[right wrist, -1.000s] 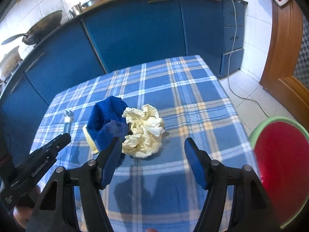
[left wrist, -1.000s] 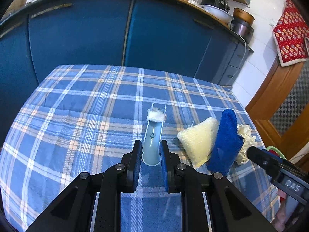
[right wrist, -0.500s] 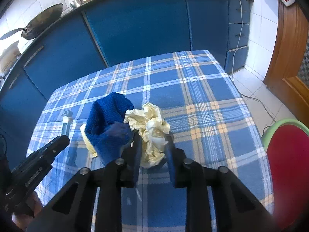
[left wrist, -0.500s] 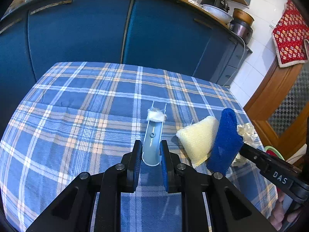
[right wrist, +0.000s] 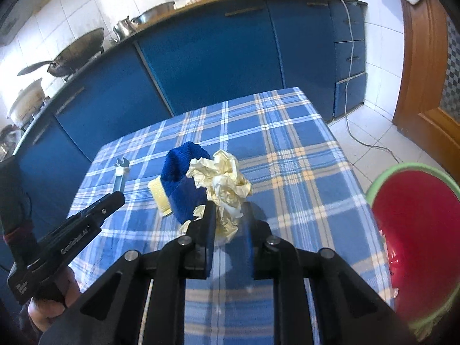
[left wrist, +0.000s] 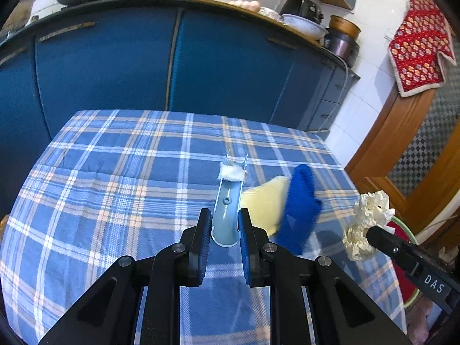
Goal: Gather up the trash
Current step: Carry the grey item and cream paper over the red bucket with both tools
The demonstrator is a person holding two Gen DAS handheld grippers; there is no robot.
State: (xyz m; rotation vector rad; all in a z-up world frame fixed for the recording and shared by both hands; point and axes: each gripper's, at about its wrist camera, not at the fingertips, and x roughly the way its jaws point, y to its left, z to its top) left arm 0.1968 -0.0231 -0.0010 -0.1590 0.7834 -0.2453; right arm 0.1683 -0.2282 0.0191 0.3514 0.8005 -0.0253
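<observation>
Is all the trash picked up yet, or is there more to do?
Nearly. The right claw is closing on the crumpled cream paper ball; the left claw grips a pale blue plastic strip. Neither is in the red bin with the green rim yet. The blue cloth over a yellow sponge lies on the checked tablecloth.

Daylight, bright and cool, both views. White wall tiles upper left in the right wrist view blown out. Soft shadows fall toward camera on the blue plaid tablecloth. Motion blur smears the yellow sponge with blue cloth. Heavy fisheye bowing; black vignette corners.
</observation>
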